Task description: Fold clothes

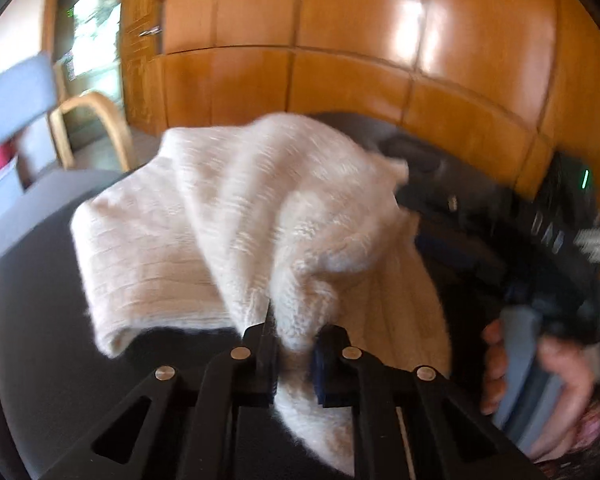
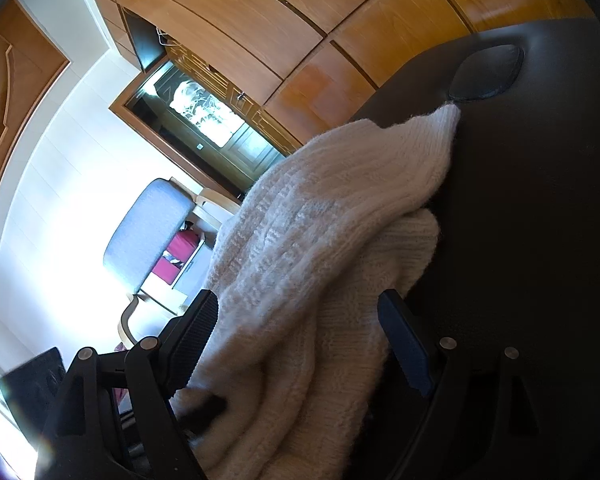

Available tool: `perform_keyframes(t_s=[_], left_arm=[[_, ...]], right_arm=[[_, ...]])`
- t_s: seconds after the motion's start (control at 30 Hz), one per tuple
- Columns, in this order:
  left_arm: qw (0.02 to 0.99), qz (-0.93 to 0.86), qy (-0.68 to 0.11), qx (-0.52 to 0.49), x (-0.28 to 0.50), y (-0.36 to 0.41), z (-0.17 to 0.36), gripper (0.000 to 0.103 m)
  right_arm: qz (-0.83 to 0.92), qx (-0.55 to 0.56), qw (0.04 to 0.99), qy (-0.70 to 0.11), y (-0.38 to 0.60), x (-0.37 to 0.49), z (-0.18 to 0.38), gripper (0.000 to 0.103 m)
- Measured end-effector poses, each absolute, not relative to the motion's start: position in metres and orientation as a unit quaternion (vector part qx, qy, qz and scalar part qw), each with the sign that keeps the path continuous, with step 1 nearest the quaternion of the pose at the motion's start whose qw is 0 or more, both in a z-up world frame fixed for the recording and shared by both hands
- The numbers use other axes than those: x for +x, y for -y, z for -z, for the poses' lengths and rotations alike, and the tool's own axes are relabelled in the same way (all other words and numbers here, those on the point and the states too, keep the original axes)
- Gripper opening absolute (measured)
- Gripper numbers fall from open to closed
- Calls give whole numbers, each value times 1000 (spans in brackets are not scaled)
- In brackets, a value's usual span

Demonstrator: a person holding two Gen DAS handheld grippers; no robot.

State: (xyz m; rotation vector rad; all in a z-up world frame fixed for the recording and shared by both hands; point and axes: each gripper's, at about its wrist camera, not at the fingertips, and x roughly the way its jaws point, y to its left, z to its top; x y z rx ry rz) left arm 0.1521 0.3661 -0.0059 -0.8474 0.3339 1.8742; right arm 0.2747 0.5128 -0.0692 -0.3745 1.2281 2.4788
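A cream knitted sweater (image 1: 220, 220) lies bunched on a dark table (image 1: 40, 320). My left gripper (image 1: 298, 332) is shut on a fold of it near the front, and the fabric rises in a ridge from the pinch. In the right wrist view the same sweater (image 2: 320, 220) runs between the fingers of my right gripper (image 2: 300, 320). Its jaws stand wide apart, and the pads (image 2: 196, 340) sit beside the knit without squeezing it. A hand (image 1: 500, 364) holds that gripper's grey handle at the right edge of the left wrist view.
Wooden wardrobe doors (image 1: 340, 40) stand behind the table. A grey-blue chair (image 2: 148, 232) with a pink box (image 2: 180, 256) behind it stands off the table's far side. A dark oval pad (image 2: 488, 74) lies on the table (image 2: 520, 200) past the sweater's tip.
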Motion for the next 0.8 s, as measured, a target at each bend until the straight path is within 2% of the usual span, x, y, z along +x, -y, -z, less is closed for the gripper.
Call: perform_keyframes(t_s=[0.17, 0.37, 0.7, 0.8], left_arm=[[458, -828, -100, -308, 133, -319, -21, 11], [379, -866, -35, -324, 77, -236, -29, 10], [299, -904, -13, -304, 62, -106, -28, 11], [277, -910, -8, -308, 61, -77, -23, 10]], right_arm=[[-875, -124, 170, -437, -512, 278, 68, 85], [-875, -121, 168, -439, -512, 279, 68, 85], [-874, -132, 175, -433, -512, 275, 67, 85], [-873, -169, 189, -417, -506, 263, 62, 85]])
